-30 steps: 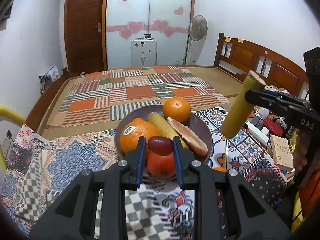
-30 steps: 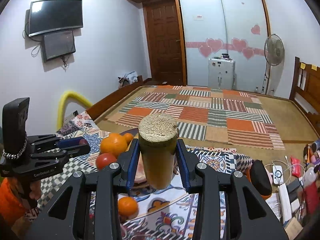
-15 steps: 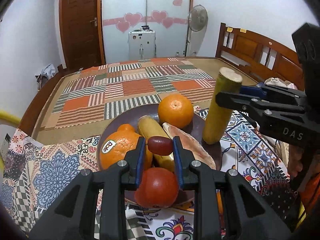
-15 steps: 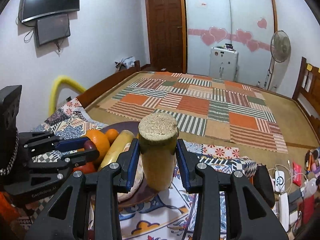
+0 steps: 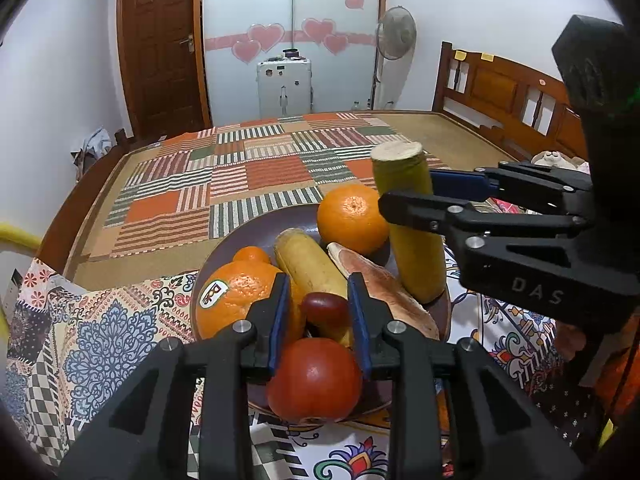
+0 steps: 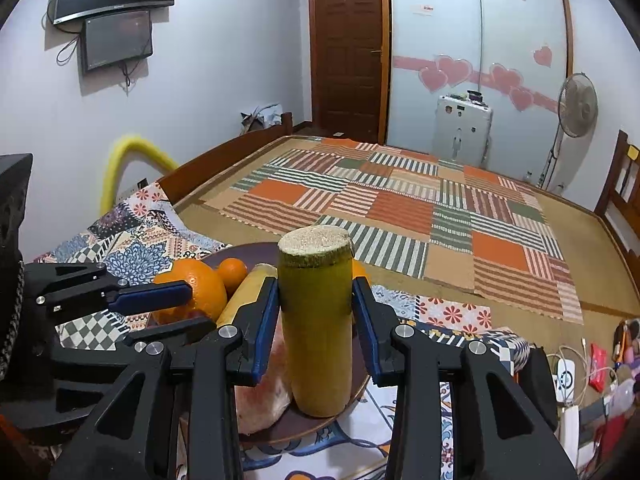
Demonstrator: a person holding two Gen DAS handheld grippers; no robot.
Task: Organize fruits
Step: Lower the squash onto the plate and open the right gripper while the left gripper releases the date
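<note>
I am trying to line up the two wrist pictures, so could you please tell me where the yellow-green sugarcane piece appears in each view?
Left wrist: sugarcane piece stands right of centre, upright on the right edge of the plate, gripped by the right gripper.
Right wrist: sugarcane piece fills the centre foreground, between the fingers.
Shared landmark: the standing fan by the heart-decorated doors.

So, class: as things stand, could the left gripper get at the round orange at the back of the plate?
Probably not yet: the left gripper is shut on a grape, and the banana lies between it and the orange.
</note>
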